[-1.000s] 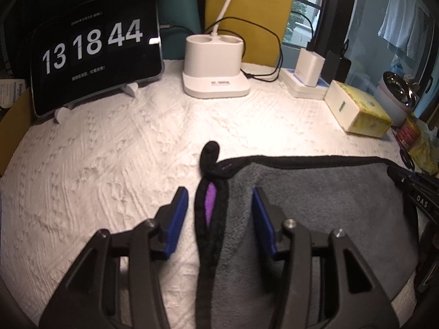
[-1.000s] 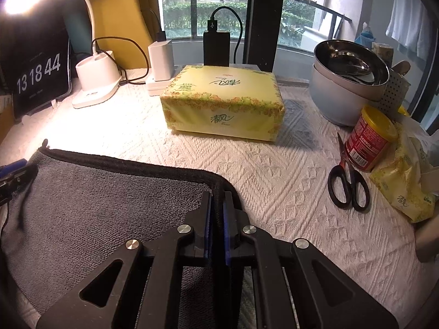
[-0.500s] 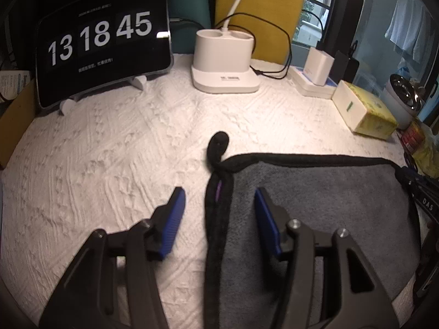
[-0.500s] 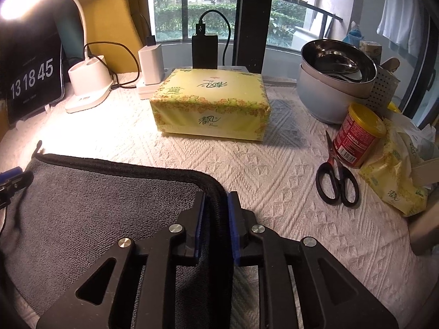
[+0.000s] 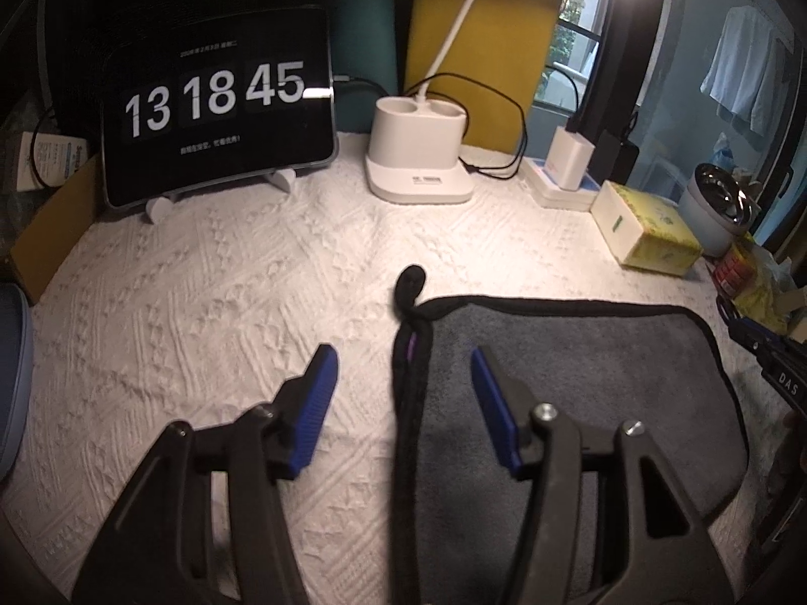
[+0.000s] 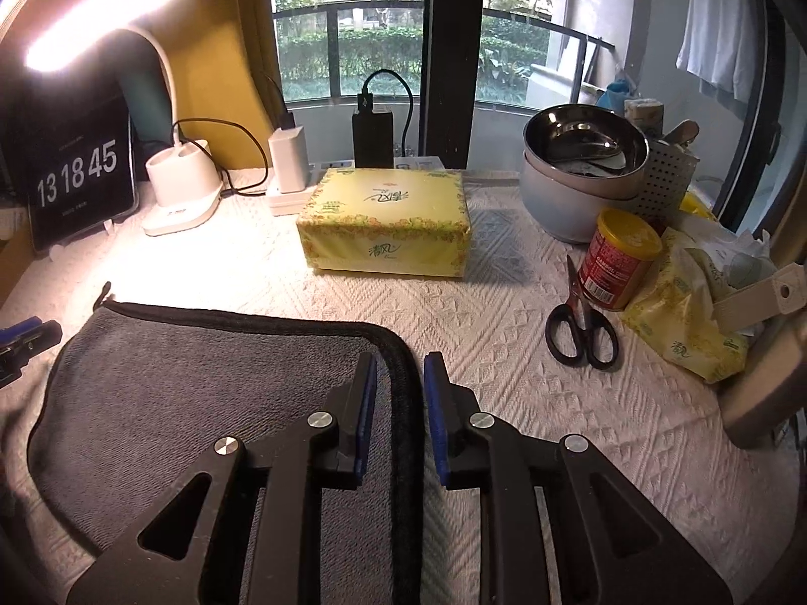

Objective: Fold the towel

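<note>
A grey towel with black trim lies folded flat on the white textured cloth; it also shows in the right wrist view. Its black hanging loop sticks out at the far left corner. My left gripper is open, its blue pads straddling the towel's left edge above it. My right gripper is open, its pads either side of the towel's right trimmed edge, not touching it.
A tablet clock, a white lamp base, a charger and a yellow tissue box stand behind. Scissors, a red can, metal bowls and a yellow packet sit at the right.
My right gripper has opened and let go of the towel's right edge. My left gripper has opened wider and drawn back and up from the left edge. The towel lies flatter.
</note>
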### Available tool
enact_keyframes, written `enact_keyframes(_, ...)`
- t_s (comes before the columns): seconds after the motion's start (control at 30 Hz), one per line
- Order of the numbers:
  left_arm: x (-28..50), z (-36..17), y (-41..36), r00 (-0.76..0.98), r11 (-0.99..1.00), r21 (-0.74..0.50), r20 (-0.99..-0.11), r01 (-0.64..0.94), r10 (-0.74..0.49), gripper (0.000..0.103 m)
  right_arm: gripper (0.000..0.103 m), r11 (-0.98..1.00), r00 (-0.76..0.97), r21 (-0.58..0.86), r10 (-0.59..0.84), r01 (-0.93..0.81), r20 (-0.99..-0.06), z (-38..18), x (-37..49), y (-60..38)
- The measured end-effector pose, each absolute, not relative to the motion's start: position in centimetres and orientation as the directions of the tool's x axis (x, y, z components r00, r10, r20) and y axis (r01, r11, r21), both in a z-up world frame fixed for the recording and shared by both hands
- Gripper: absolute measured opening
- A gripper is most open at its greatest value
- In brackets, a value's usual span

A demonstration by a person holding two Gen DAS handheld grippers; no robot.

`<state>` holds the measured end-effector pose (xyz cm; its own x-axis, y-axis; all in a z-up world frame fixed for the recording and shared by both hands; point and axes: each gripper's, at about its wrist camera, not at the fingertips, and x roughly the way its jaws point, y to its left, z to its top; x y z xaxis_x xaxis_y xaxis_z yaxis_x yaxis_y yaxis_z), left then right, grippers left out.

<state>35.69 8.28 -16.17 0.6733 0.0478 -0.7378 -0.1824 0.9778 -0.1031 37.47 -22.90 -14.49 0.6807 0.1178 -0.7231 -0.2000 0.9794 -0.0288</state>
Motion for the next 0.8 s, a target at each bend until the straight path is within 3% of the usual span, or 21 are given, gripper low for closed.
enact_keyframes(0.8,28.3,-11.8,6.9,0.736,0.984,-0.110,-0.676,-0.142,0.031,0.057,0.021,0.976,0.721,-0.012,0.152,-0.217,-0.676,-10.5,30.2,-23.1)
